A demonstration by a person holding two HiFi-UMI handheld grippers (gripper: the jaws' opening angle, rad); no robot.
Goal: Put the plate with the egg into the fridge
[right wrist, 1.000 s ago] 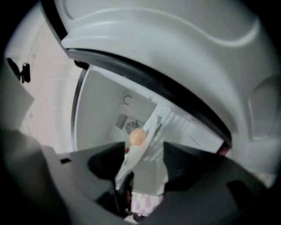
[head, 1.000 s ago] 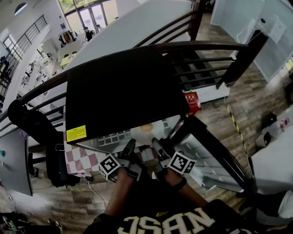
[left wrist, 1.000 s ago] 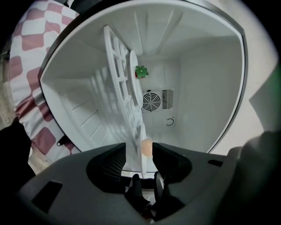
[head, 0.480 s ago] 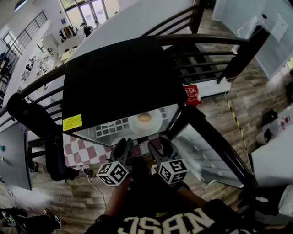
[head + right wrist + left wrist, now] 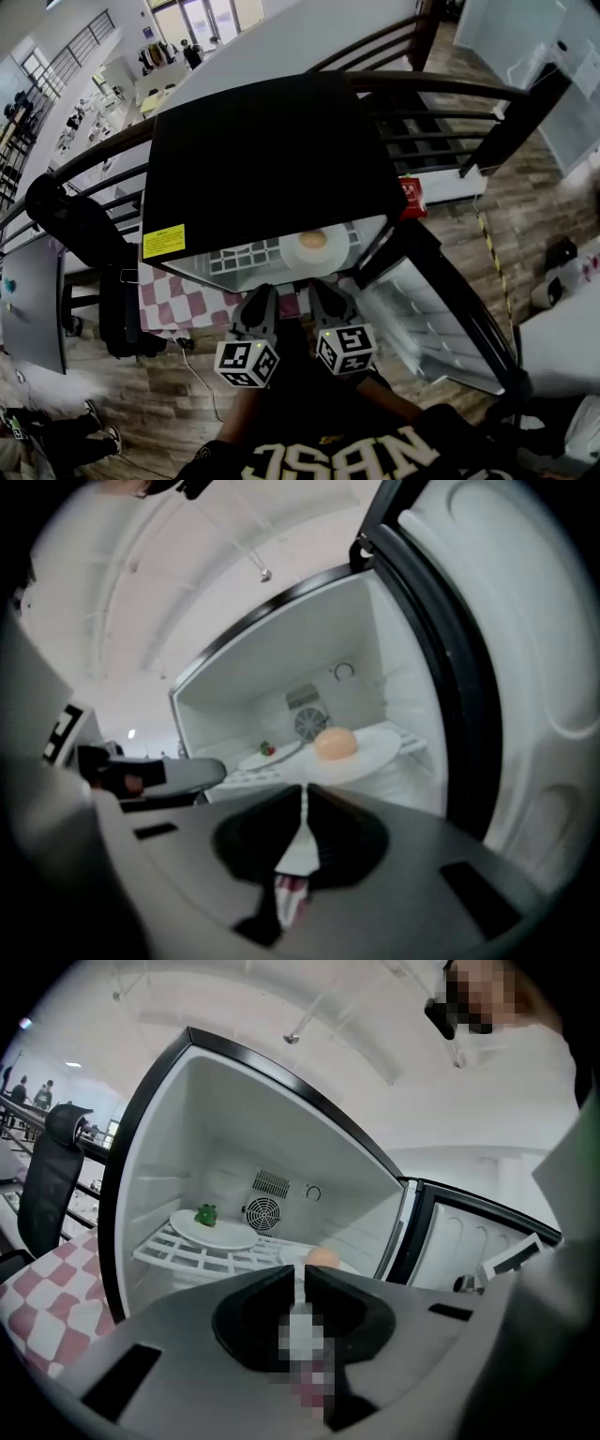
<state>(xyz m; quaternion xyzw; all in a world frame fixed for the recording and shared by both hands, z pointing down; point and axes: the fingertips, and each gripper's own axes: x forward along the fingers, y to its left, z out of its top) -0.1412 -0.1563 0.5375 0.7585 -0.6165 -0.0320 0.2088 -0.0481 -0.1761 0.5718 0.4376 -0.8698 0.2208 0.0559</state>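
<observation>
The white plate (image 5: pixel 302 255) with the egg (image 5: pixel 313 240) lies on the white wire shelf (image 5: pixel 187 1252) inside the open black-topped fridge (image 5: pixel 272 159). In the right gripper view the egg (image 5: pixel 335 742) sits in the middle of its plate (image 5: pixel 375 752), near the shelf's front. Both grippers hang just outside the fridge opening, side by side and apart from the plate. My left gripper (image 5: pixel 261 302) has just been closing; its jaws meet with nothing between them. My right gripper (image 5: pixel 323 298) is shut too, on nothing.
A second plate (image 5: pixel 214 1232) with a small green thing (image 5: pixel 205 1214) lies further back on the same shelf. The fridge door (image 5: pixel 422 300) stands open at the right. A red-and-white checked cloth (image 5: pixel 183 305) and a black chair (image 5: pixel 80 234) are at the left.
Both grippers have drawn back out of the fridge towards me and rolled. The plate with the egg stays on the shelf. Their jaws, open before, now stand together.
</observation>
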